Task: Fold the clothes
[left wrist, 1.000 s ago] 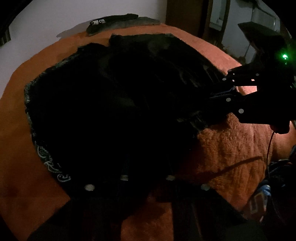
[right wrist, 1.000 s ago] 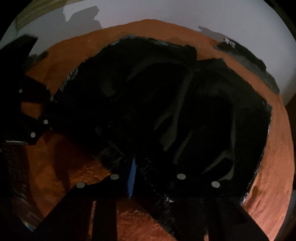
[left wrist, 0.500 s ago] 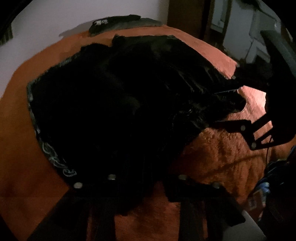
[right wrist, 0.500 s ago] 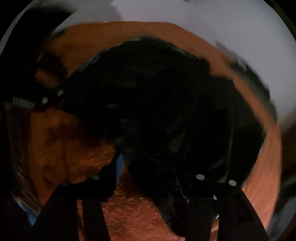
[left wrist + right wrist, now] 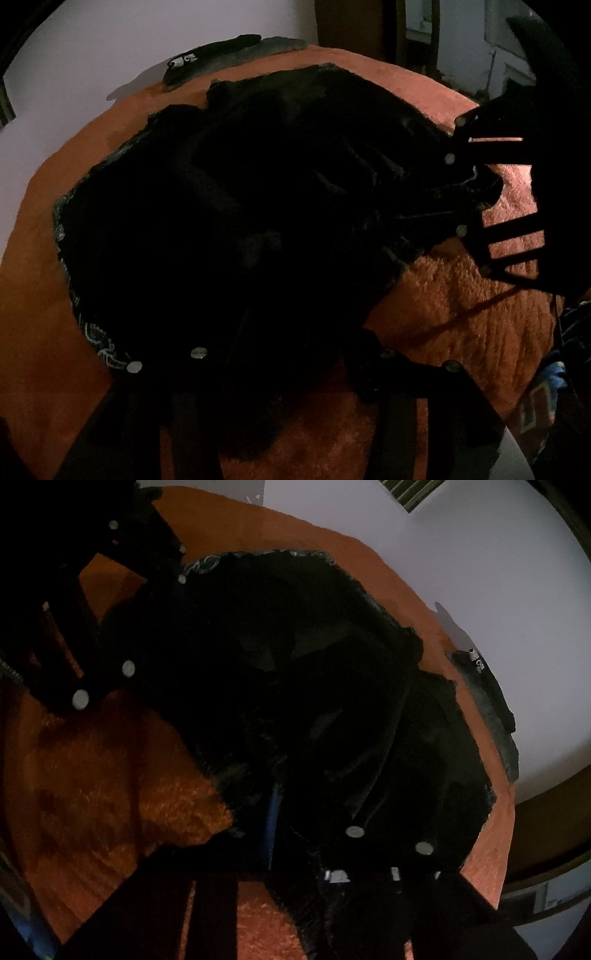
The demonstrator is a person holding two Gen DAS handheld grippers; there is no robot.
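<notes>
Both tools shifted: left tool (image 5: 280,365) jaws have just been opening, now spread over the black garment (image 5: 240,206); right tool (image 5: 310,834) just closed, pinching the hem. Garment lies on the orange blanket (image 5: 461,314), long axis running from the right tool toward the wall.

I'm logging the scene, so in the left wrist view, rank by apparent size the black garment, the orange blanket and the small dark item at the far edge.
1. Orange blanket, though partly covered.
2. Black garment.
3. Small dark item, farthest away, so its true size is unsure.
</notes>
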